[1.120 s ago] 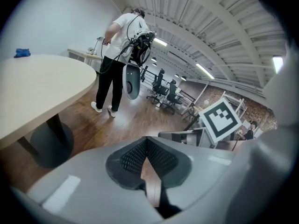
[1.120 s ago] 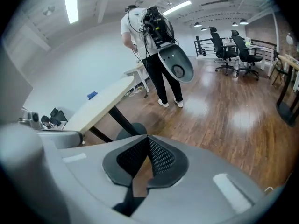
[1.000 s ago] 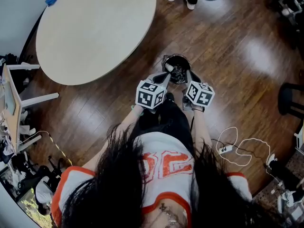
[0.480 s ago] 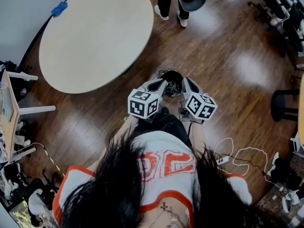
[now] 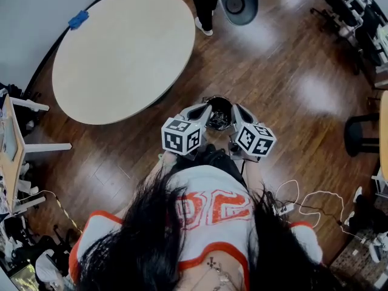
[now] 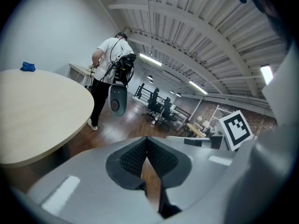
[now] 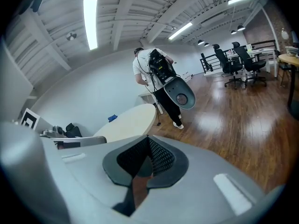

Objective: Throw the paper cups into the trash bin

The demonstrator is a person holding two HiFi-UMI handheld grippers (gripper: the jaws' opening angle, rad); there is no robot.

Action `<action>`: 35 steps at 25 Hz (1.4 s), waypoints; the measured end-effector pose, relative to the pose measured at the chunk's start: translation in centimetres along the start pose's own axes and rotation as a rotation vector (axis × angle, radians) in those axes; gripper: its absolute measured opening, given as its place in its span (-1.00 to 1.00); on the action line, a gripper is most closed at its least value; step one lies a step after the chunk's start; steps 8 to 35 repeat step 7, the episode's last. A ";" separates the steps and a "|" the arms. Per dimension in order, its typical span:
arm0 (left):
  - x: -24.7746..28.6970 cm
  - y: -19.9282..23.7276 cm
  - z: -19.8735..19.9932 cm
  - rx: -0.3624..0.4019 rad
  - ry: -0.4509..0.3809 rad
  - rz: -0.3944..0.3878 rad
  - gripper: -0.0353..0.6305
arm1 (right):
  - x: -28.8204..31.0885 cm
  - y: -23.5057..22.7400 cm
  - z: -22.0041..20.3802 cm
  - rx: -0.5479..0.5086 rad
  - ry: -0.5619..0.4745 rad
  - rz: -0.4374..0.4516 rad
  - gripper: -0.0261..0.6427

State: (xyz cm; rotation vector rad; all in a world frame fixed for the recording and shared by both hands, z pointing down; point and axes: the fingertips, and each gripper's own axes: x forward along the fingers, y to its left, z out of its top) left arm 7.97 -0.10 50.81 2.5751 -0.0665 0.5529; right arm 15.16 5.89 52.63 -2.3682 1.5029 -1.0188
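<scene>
The dark trash bin (image 5: 219, 115) with a black liner stands on the wood floor just ahead of me, partly hidden between the two grippers. No paper cup shows in any view. My left gripper (image 5: 205, 110) points at the bin's left rim. In the left gripper view its jaws (image 6: 146, 140) are shut with nothing between them. My right gripper (image 5: 237, 110) points at the bin's right rim, and its jaws (image 7: 148, 139) are likewise shut and empty. Both aim level across the room, not down into the bin.
A round beige table (image 5: 121, 53) with a small blue object (image 5: 78, 20) on it stands to the left front. A person (image 5: 203, 2) carrying an office chair (image 5: 236, 0) stands beyond the bin. White cables and a power strip (image 5: 288, 191) lie on the floor at my right.
Both grippers have drawn back a little toward my body and now cover more of the bin. The person with the chair has come further into the head view.
</scene>
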 end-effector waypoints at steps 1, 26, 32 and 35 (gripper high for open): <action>-0.1 0.1 0.1 0.000 -0.002 -0.001 -0.89 | 0.0 0.1 0.1 0.000 -0.003 0.002 -0.92; -0.6 0.4 1.1 -0.009 -0.030 0.005 -0.89 | -0.1 1.1 1.1 -0.013 -0.024 0.023 -0.92; -0.6 0.4 1.1 -0.009 -0.030 0.005 -0.89 | -0.1 1.1 1.1 -0.013 -0.024 0.023 -0.92; -0.6 0.4 1.1 -0.009 -0.030 0.005 -0.89 | -0.1 1.1 1.1 -0.013 -0.024 0.023 -0.92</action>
